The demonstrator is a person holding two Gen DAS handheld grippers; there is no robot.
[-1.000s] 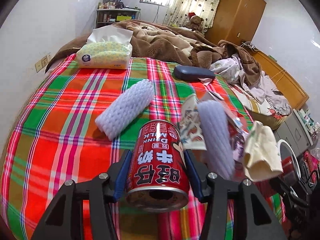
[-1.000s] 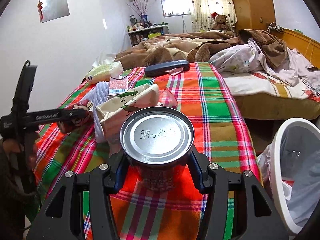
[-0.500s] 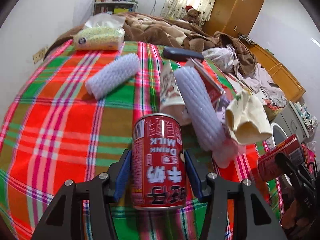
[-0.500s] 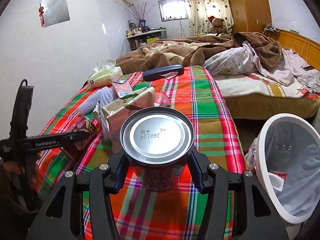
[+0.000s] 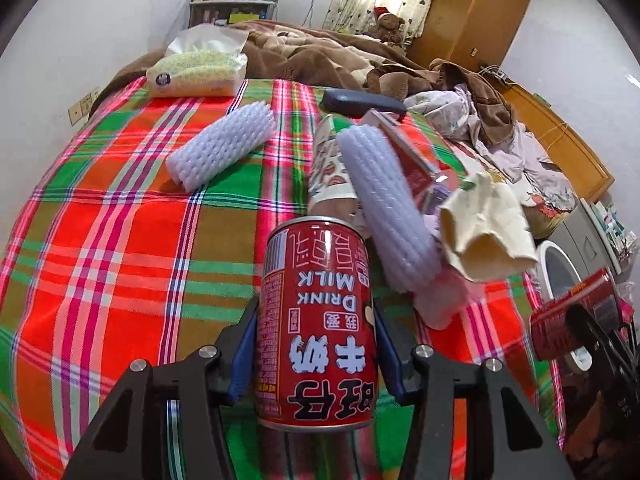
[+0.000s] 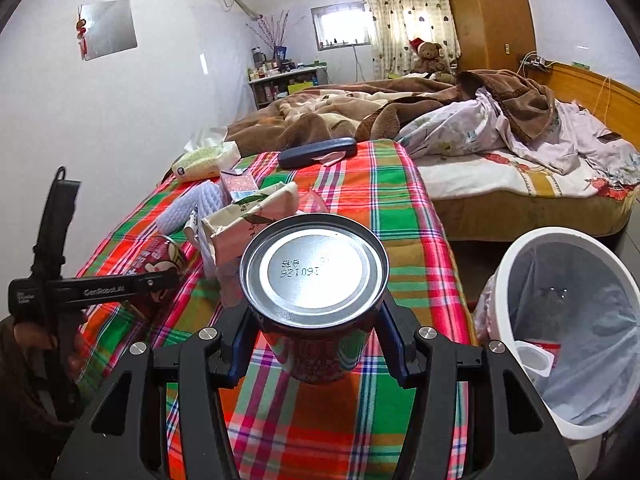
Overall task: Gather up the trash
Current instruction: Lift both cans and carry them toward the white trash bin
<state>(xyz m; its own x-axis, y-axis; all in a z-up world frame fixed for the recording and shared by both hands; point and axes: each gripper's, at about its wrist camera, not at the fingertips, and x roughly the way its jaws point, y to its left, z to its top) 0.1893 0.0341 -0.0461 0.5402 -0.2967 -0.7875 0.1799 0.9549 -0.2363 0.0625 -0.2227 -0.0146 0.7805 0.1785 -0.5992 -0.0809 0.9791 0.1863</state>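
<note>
I held a red milk can [image 5: 316,324] in my left gripper [image 5: 316,344] and a second can [image 6: 316,280] in my right gripper [image 6: 316,340] — both beside the lined bin [image 6: 560,320]; best released squarely over its mouth.

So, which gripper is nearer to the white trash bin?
Right. The right gripper, shut on a can, is just beside the trash bin. The left gripper is further along the bed.

The plaid-covered table [image 5: 120,240] carries two white foam nets [image 5: 222,148], a tissue pack [image 5: 196,74], a dark case [image 5: 362,100] and crumpled wrappers [image 5: 486,228]
</note>
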